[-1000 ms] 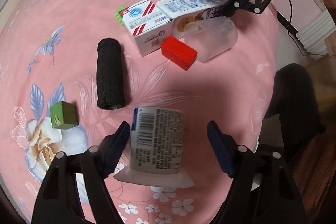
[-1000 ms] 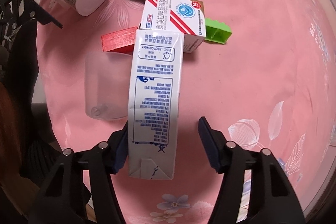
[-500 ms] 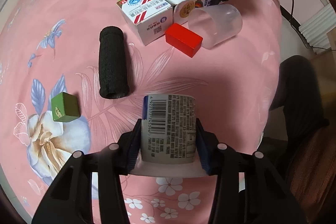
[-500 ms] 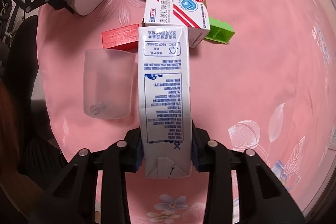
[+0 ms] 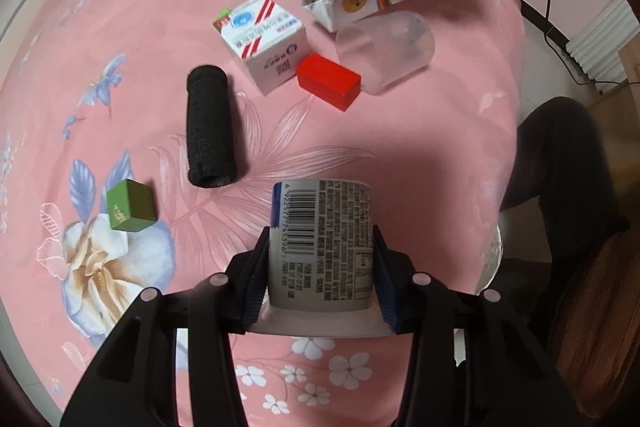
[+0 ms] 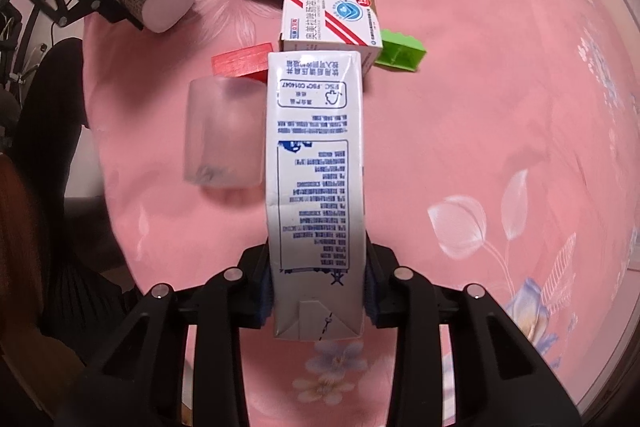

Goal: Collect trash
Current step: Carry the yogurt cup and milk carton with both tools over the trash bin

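block (image 5: 328, 85) between box (image 5: 264, 45), cup (image 5: 386, 53)

Glossy paper milk carton (image 6: 316, 187), frosted plastic cup (image 6: 224, 135), matt foam tube (image 5: 210, 135)

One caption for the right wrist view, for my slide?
Right claw shut on milk carton above pink cloth.

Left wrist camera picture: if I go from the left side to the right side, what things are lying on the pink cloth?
Green cube → black foam roll → white box with red stripes → red block → clear plastic cup.
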The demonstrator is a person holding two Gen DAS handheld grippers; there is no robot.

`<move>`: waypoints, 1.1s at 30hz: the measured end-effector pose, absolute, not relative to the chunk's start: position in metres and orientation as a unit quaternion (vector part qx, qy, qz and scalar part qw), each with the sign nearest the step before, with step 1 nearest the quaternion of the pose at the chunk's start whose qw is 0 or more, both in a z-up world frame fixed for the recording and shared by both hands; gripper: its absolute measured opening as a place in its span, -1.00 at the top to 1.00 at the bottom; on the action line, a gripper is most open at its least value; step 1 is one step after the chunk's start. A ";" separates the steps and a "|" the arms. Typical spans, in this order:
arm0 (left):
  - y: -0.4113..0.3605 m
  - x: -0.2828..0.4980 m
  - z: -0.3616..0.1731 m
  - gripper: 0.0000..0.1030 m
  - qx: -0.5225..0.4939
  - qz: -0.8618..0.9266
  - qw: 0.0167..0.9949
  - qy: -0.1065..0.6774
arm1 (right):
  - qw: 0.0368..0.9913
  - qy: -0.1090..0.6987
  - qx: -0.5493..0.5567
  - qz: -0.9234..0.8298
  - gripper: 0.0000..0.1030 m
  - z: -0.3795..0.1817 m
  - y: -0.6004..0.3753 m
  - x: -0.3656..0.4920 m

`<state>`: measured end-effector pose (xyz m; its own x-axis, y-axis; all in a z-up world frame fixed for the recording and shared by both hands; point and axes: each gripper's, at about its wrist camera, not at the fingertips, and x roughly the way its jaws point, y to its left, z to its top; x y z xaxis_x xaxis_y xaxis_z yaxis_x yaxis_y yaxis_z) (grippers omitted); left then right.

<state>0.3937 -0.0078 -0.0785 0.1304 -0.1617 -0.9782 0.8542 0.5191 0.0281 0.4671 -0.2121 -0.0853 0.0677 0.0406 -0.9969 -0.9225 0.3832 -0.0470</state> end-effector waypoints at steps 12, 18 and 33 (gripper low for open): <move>-0.011 0.365 -0.053 0.06 0.334 -0.379 0.688 0.520 | 0.621 0.545 -0.413 0.383 0.31 -0.050 -0.221 0.414; -0.009 0.347 -0.036 0.05 0.343 -0.384 0.691 0.508 | 0.620 0.531 -0.427 0.389 0.31 -0.031 -0.221 0.383; -0.013 0.263 -0.021 0.05 0.348 -0.408 0.693 0.482 | 0.602 0.495 -0.464 0.421 0.31 -0.009 -0.188 0.270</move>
